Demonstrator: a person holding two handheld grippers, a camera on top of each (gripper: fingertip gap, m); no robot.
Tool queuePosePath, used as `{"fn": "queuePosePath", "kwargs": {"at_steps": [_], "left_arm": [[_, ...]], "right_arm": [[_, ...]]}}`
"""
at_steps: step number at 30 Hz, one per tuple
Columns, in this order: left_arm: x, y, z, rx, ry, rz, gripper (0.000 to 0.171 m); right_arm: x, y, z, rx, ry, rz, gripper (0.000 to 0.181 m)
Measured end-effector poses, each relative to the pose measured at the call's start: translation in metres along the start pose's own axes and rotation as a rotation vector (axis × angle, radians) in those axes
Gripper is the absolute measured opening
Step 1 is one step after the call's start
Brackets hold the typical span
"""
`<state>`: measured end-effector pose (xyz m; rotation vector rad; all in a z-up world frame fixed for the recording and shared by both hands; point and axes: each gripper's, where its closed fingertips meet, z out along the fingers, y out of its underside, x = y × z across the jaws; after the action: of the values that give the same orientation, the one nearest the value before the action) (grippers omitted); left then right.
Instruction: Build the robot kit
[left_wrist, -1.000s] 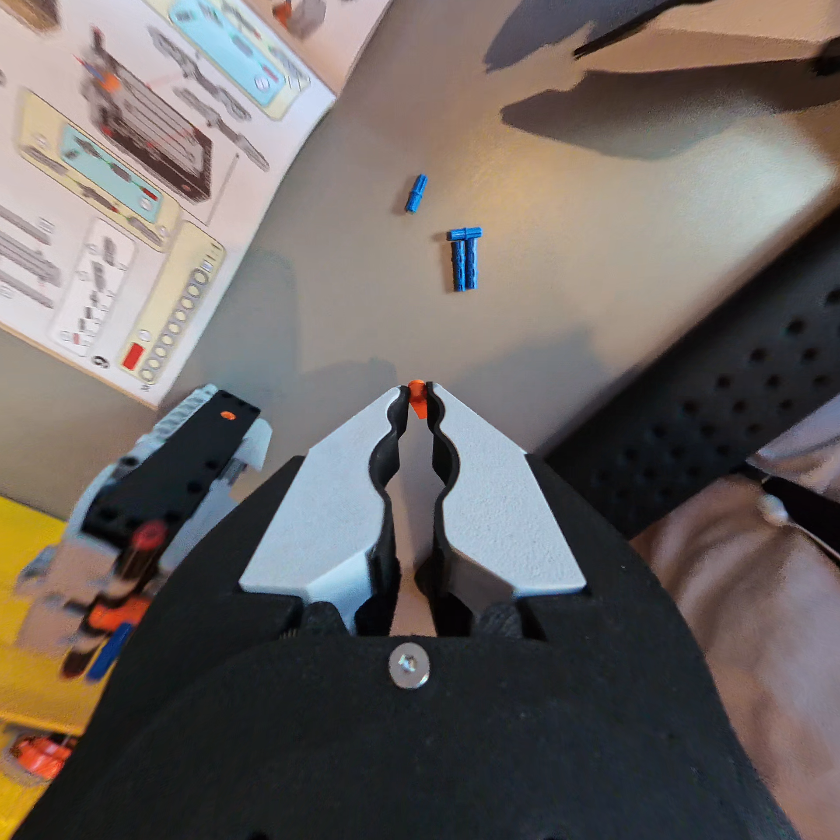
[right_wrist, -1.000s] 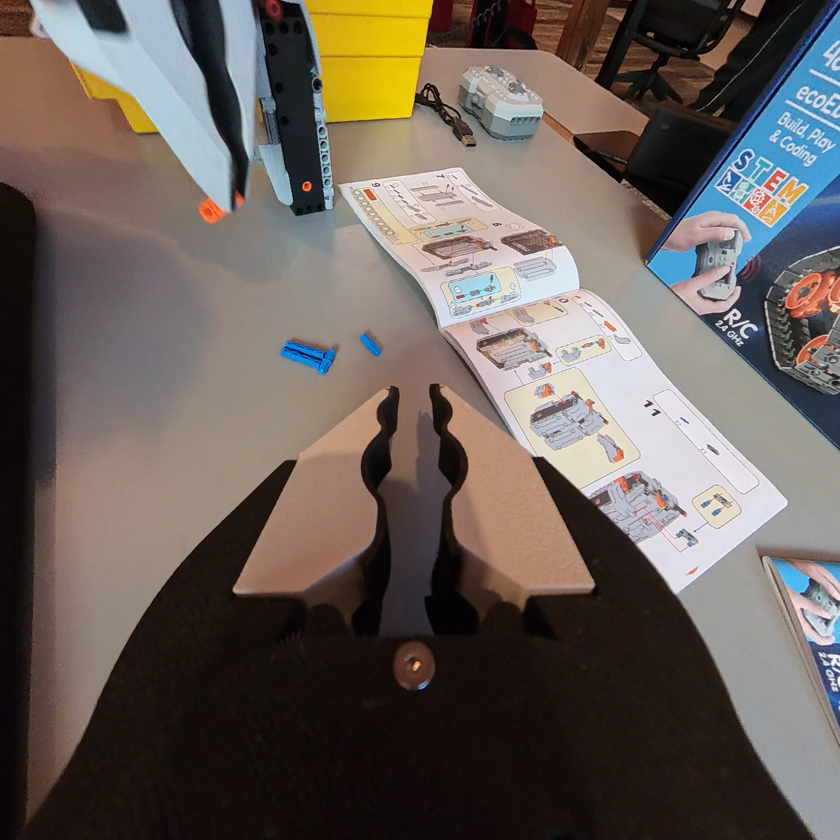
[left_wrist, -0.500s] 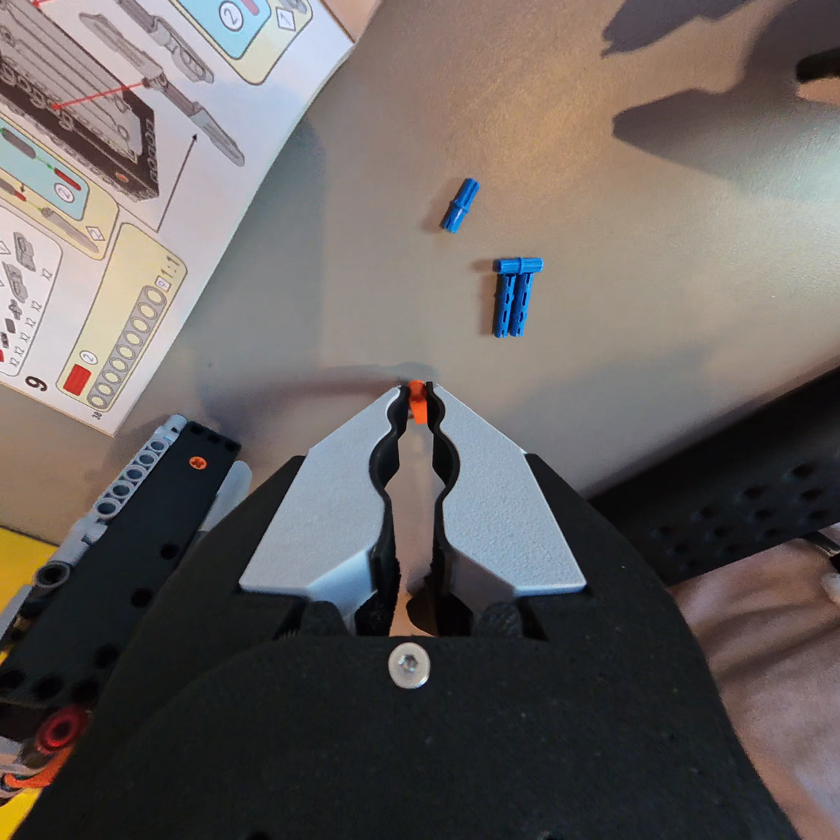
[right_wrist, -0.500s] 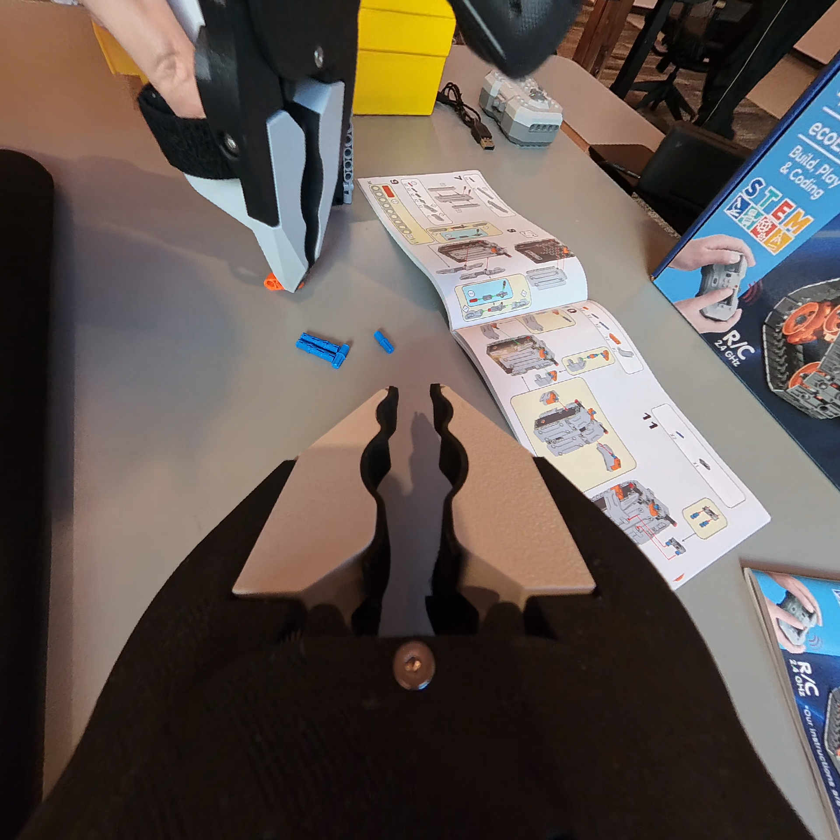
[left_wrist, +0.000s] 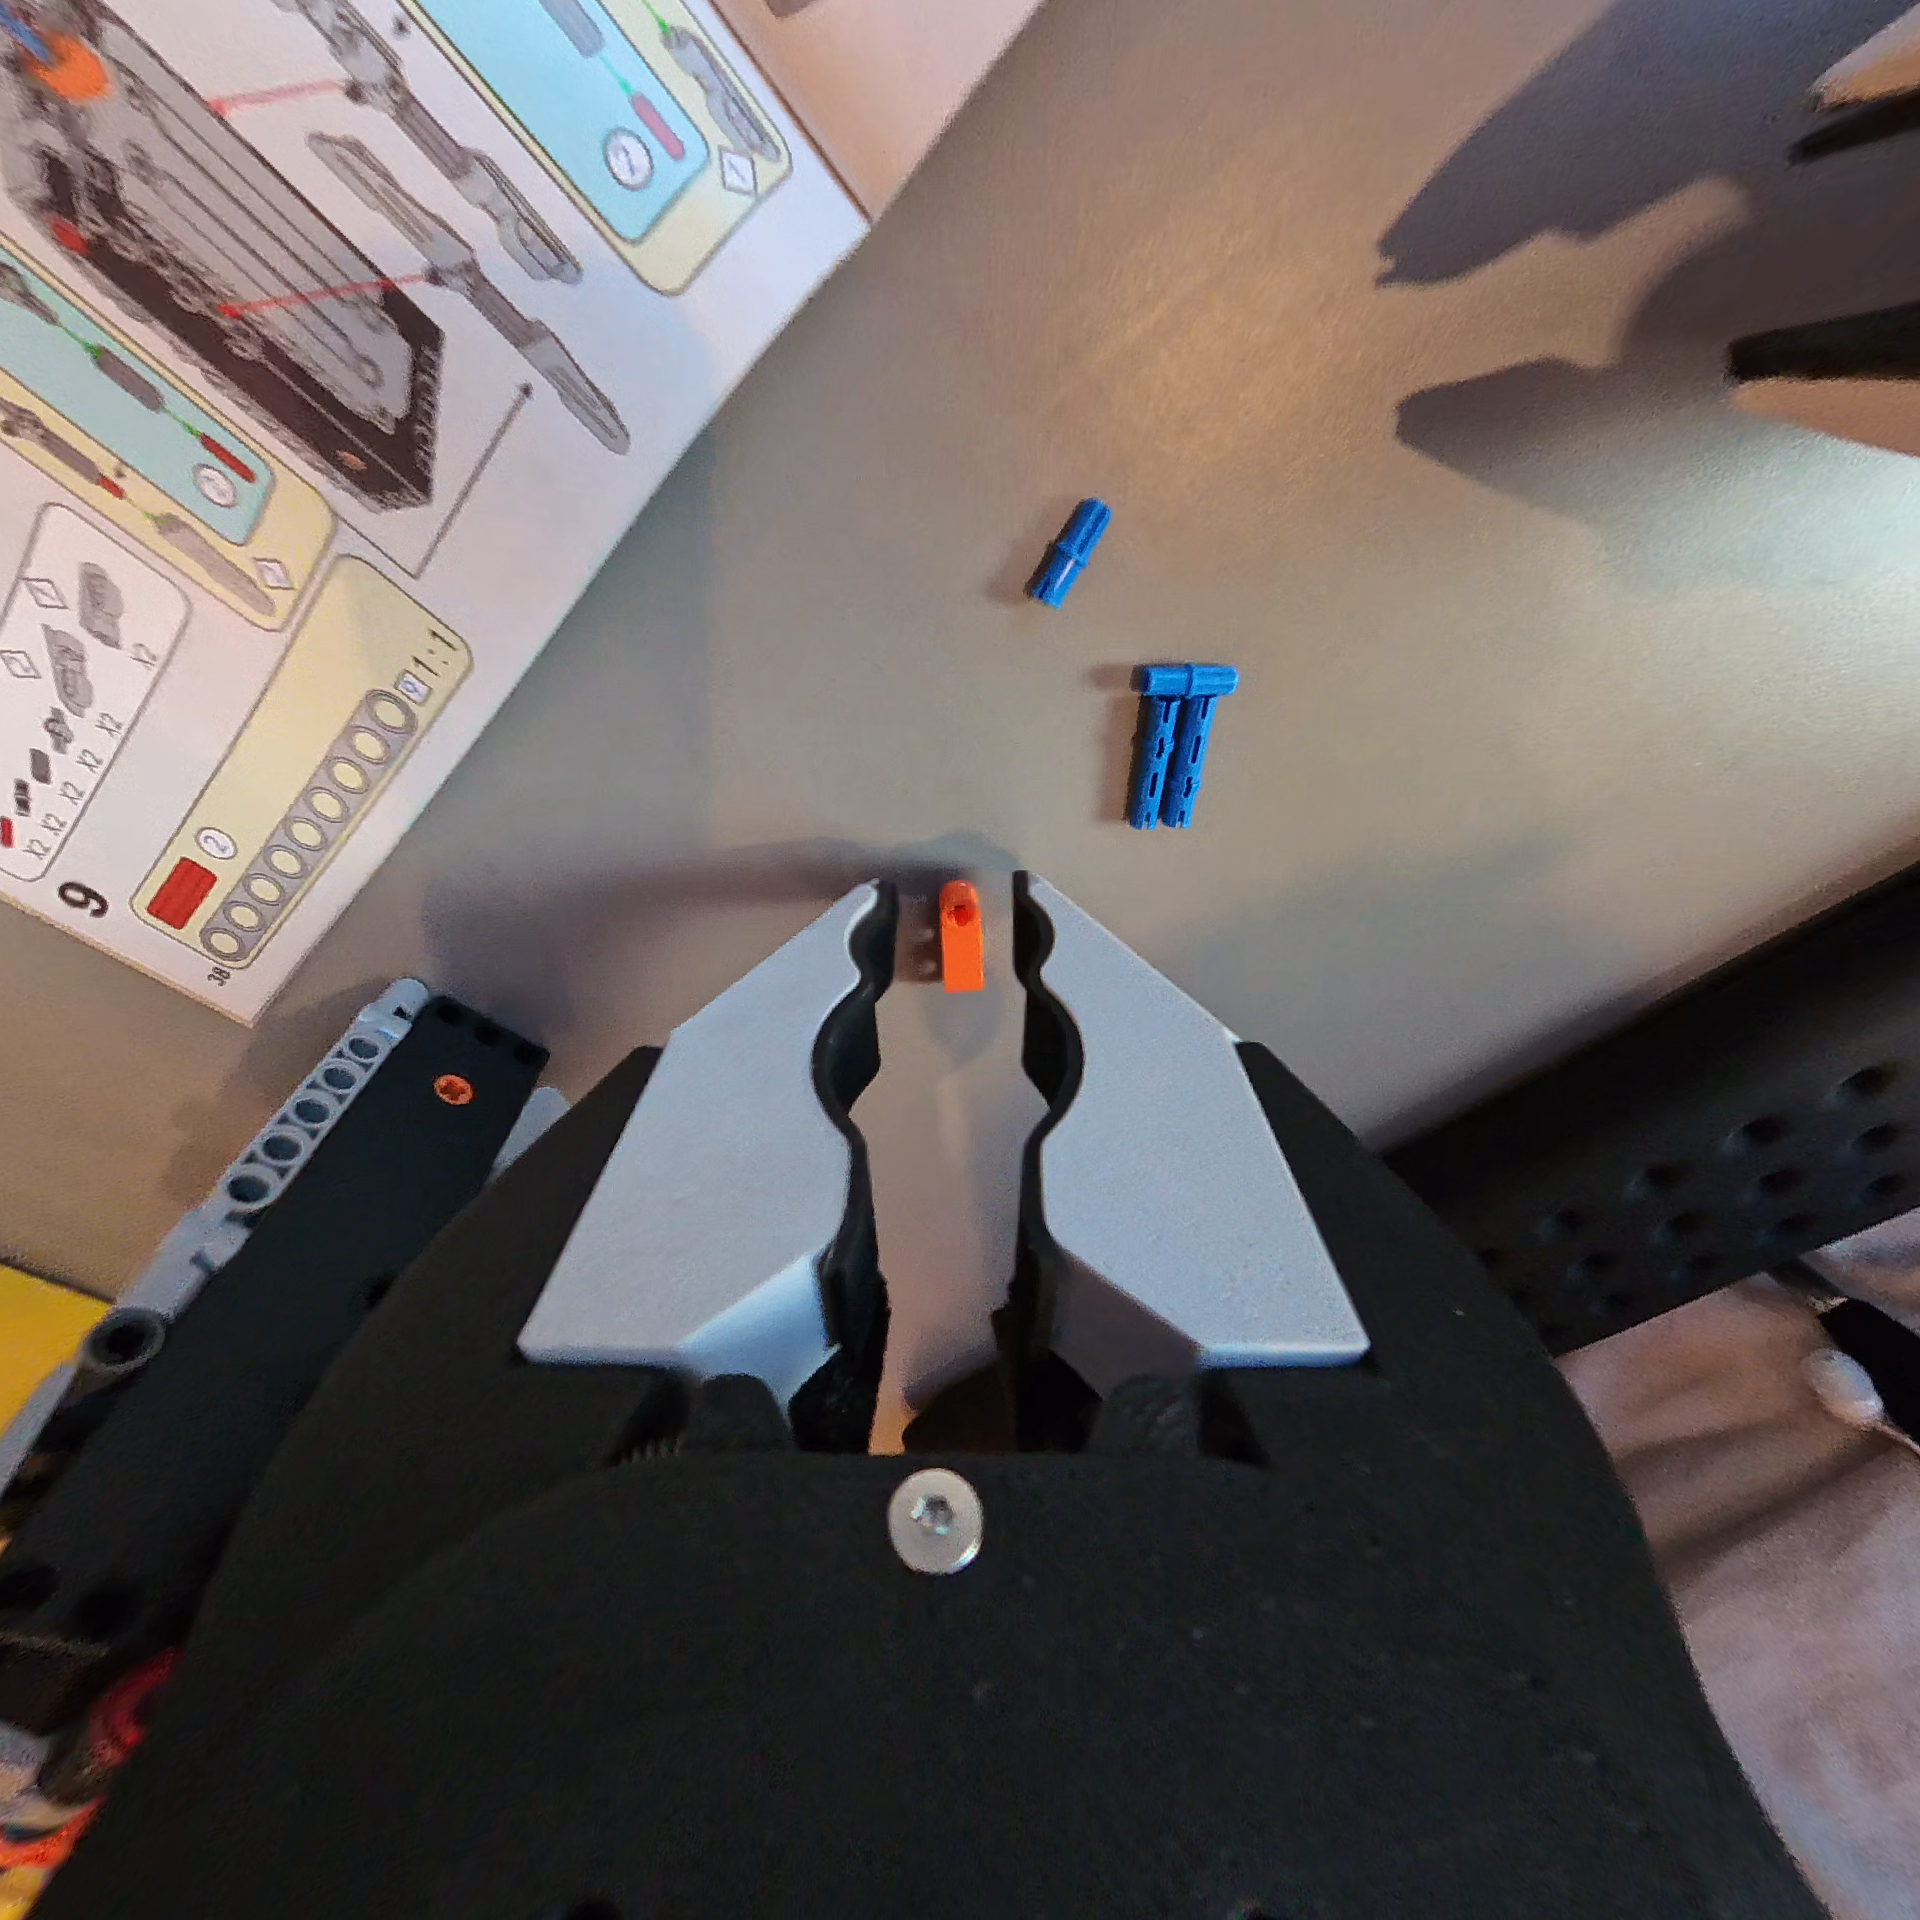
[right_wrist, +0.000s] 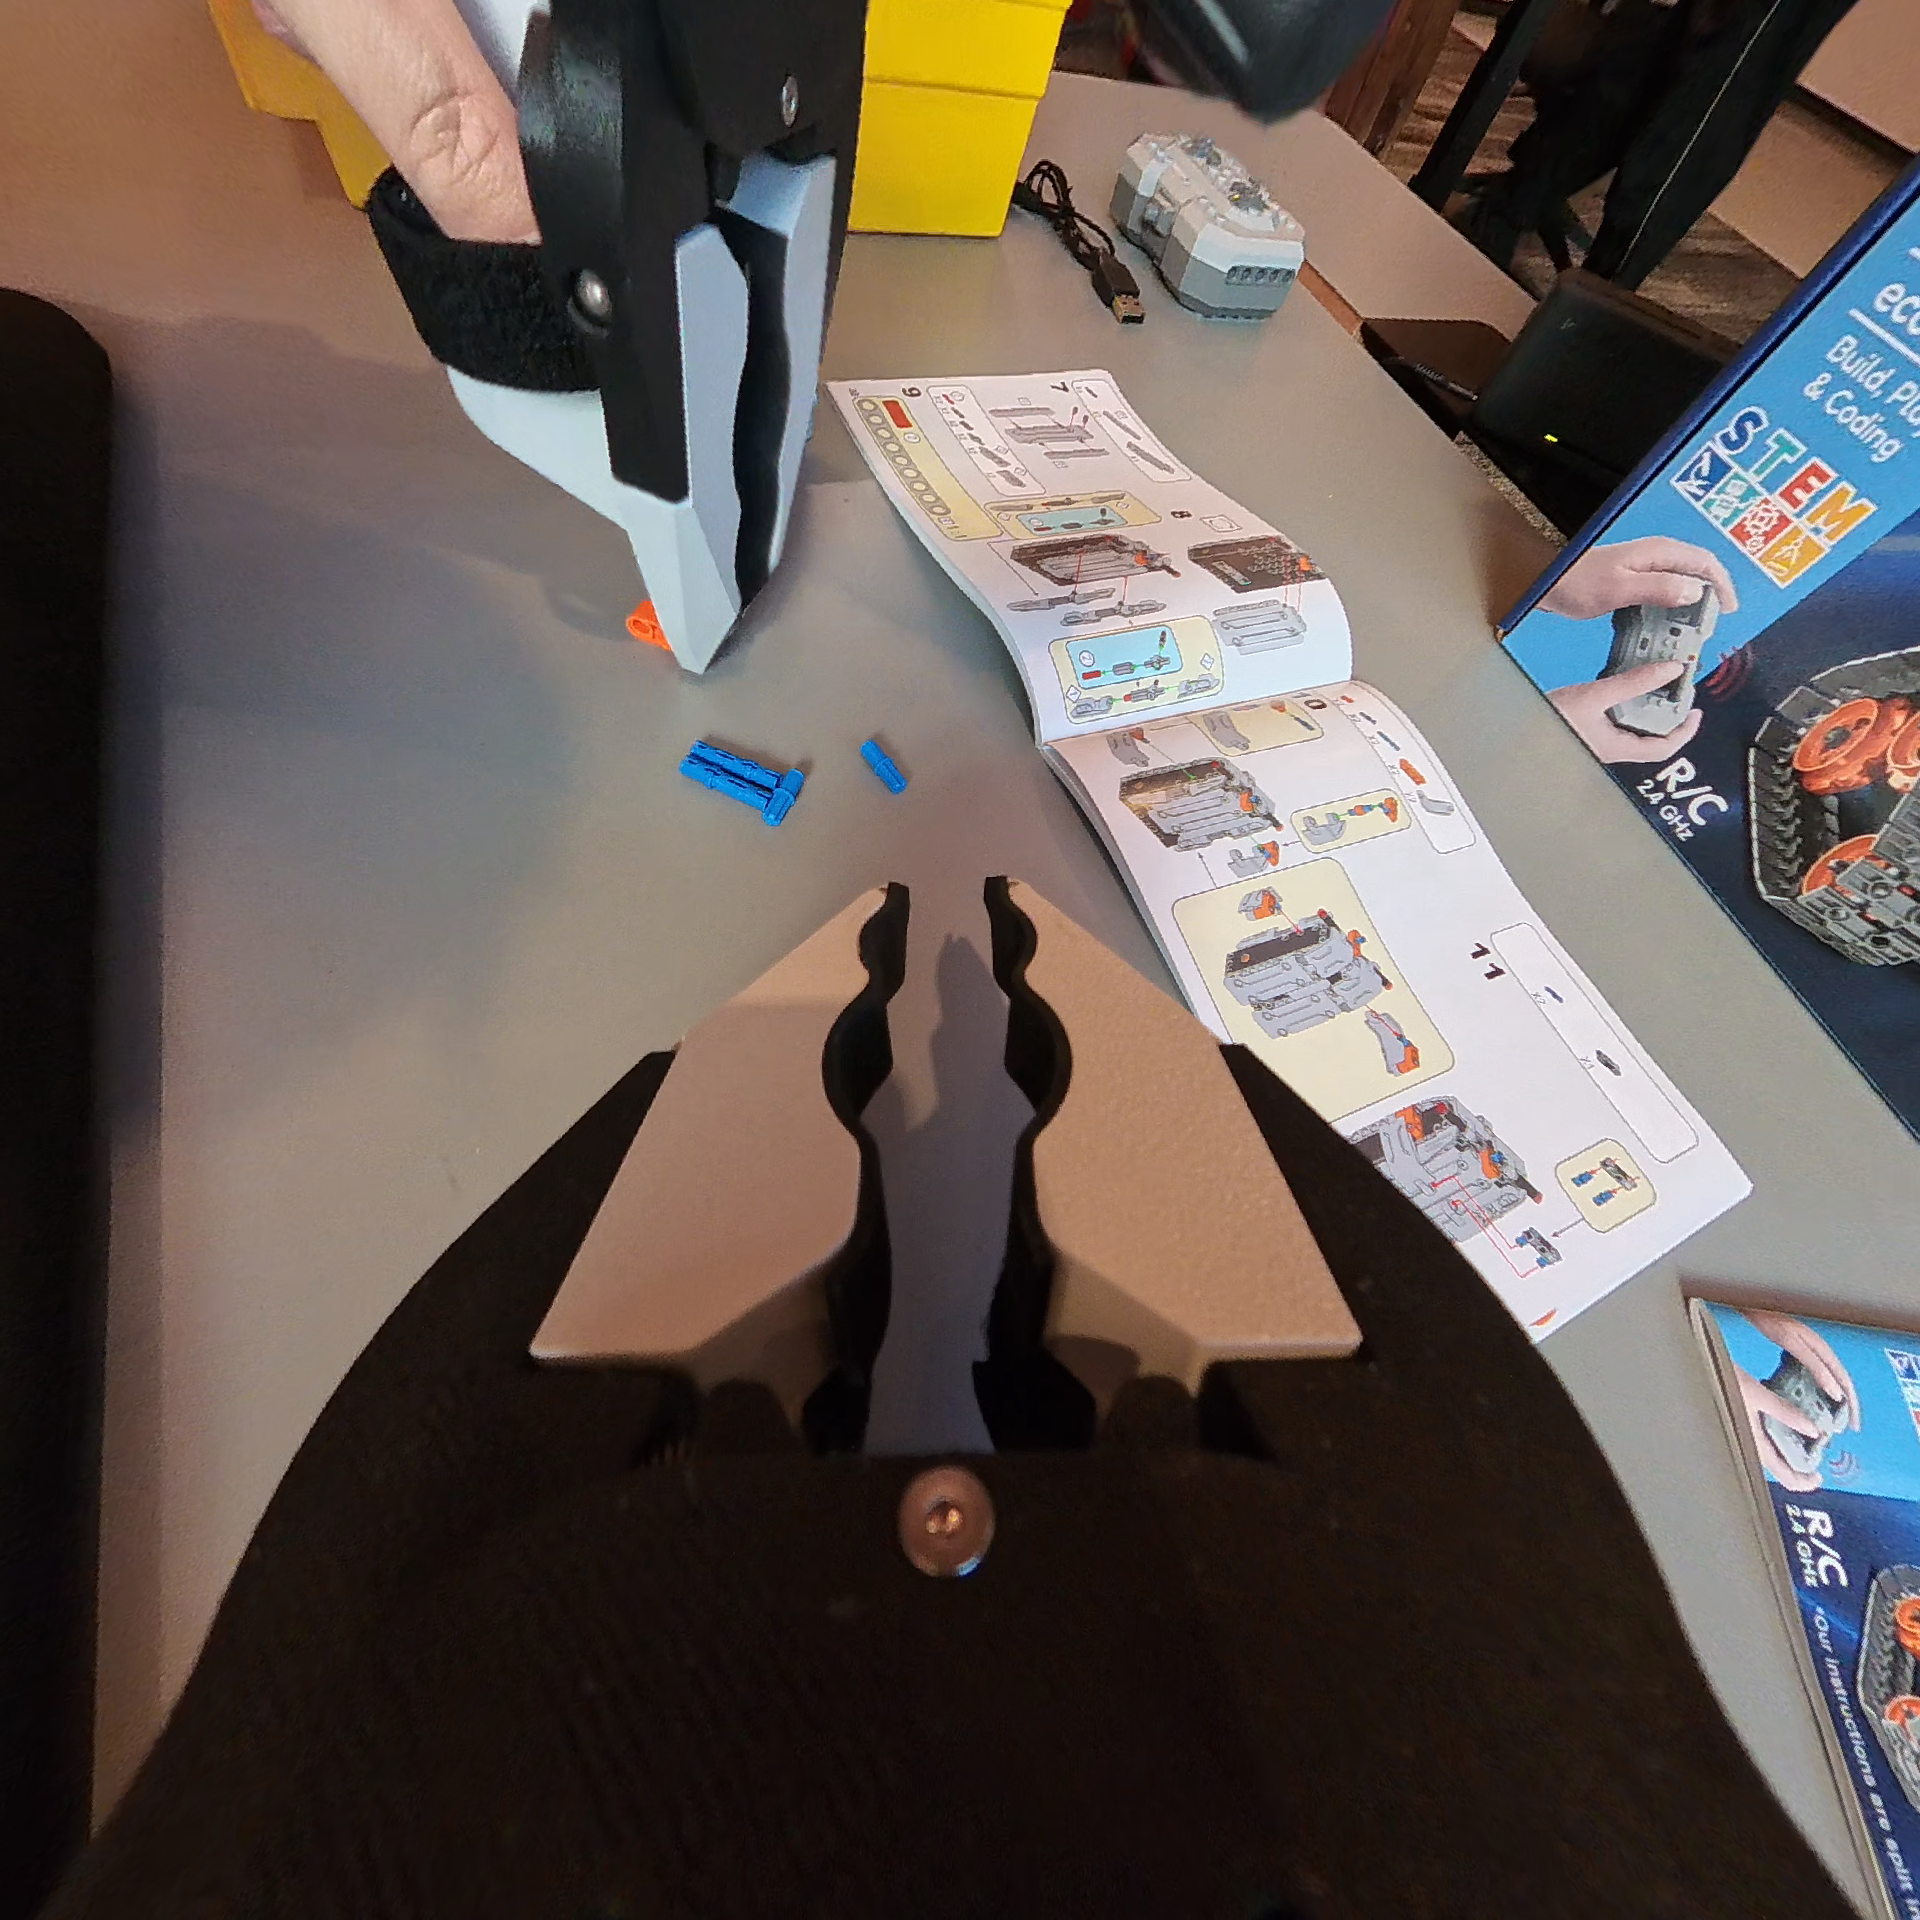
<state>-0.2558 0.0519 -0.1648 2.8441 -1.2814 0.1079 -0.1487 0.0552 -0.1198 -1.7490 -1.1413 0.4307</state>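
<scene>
left gripper (left_wrist: 948, 883) parted around orange piece (left_wrist: 961, 935), right gripper (right_wrist: 945, 888) empty

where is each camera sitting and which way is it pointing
Left wrist view: sits on the left gripper, looking steeply down at the grey table; its open fingers flank an orange piece, with the instruction booklet beyond.
Right wrist view: sits on the right gripper, held higher, facing across the table toward a yellow box; its fingers are open and empty, and a hand shows.
Shared: the orange piece, the paired blue pins, the single blue pin and the booklet.
</scene>
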Motion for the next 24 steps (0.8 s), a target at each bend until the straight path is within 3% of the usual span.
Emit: {"fn": "queuePosePath", "kwargs": {"at_steps": [4, 9, 13, 15, 19, 24], "left_arm": [[0.01, -0.017, -0.036, 0.162, 0.033, 0.008, 0.017], [-0.003, -0.039, -0.155, 0.616, -0.075, 0.042, 0.019], [-0.05, -0.013, -0.265, 0.993, -0.242, -0.045, 0.021], [-0.078, 0.013, -0.301, 1.118, -0.315, -0.113, 0.024], [-0.131, 0.068, -0.307, 1.124, -0.382, -0.242, 0.031], [-0.191, 0.12, -0.243, 0.942, -0.45, -0.362, 0.031]], "right_arm": [[0.001, 0.0, -0.001, 0.001, 0.005, 0.001, 0.014], [0.003, -0.002, -0.004, 0.007, 0.017, -0.007, 0.014], [0.004, -0.002, -0.005, 0.008, 0.025, -0.015, 0.014], [0.004, -0.001, -0.004, 0.003, 0.023, -0.016, 0.014], [0.003, 0.001, -0.002, -0.013, 0.028, -0.023, 0.014], [0.005, 0.005, 0.001, -0.032, 0.046, -0.028, 0.014]]}}
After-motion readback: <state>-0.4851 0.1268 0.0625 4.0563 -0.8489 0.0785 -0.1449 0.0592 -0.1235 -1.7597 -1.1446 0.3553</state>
